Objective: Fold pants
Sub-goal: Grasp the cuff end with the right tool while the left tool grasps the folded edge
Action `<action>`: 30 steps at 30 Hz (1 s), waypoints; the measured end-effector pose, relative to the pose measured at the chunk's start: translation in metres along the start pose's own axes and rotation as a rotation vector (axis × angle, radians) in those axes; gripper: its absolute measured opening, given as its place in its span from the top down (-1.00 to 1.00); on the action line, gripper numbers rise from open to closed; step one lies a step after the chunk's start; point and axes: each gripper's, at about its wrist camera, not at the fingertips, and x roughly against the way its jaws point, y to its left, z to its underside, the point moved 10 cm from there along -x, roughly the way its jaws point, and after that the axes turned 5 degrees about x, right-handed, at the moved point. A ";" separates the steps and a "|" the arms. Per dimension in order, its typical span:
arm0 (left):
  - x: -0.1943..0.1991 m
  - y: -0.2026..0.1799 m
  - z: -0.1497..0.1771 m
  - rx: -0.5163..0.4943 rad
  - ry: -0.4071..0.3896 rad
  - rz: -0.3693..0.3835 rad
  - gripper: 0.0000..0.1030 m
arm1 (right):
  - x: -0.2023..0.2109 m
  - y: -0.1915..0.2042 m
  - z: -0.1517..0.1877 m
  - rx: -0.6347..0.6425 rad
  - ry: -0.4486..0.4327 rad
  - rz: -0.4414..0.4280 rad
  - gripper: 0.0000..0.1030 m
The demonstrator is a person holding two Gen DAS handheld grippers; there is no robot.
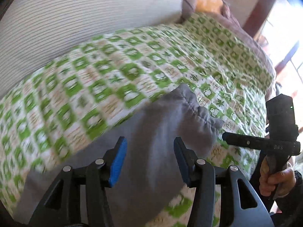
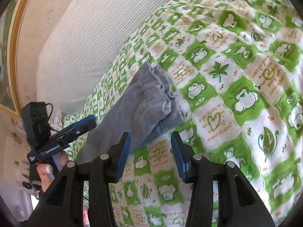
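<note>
Grey pants [image 1: 155, 132] lie folded into a long band on the green-and-white checked bedspread [image 1: 113, 71], the gathered cuff end pointing away from me. My left gripper [image 1: 150, 151] hovers over the band with its blue-padded jaws apart; the pads touch no cloth. In the right wrist view the pants [image 2: 144, 102] run up left of centre. My right gripper [image 2: 151, 151] is open above the bedspread [image 2: 227, 75], just right of the band, with nothing between its pads. Each view shows the other gripper from the side: the right gripper [image 1: 225, 137] and the left gripper [image 2: 92, 122].
A white ribbed cushion [image 1: 75, 19] stands along the bed's far side, also in the right wrist view [image 2: 94, 37]. An orange pillow [image 1: 208, 0] lies at the bed's far end. A person's hand [image 1: 274, 179] grips the right handle. A gold picture frame [image 2: 15, 37] hangs at the left.
</note>
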 end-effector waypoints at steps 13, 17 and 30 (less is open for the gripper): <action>-0.079 -0.021 -0.035 -0.189 0.181 0.009 -0.09 | -0.029 -0.004 -0.013 -0.060 -0.044 -0.090 0.10; -0.093 -0.026 -0.037 -0.229 0.215 0.016 -0.11 | -0.026 -0.012 -0.018 -0.139 -0.077 -0.126 0.13; -0.103 -0.040 -0.043 -0.406 0.279 0.015 -0.10 | -0.019 -0.019 -0.010 -0.199 -0.127 -0.102 0.00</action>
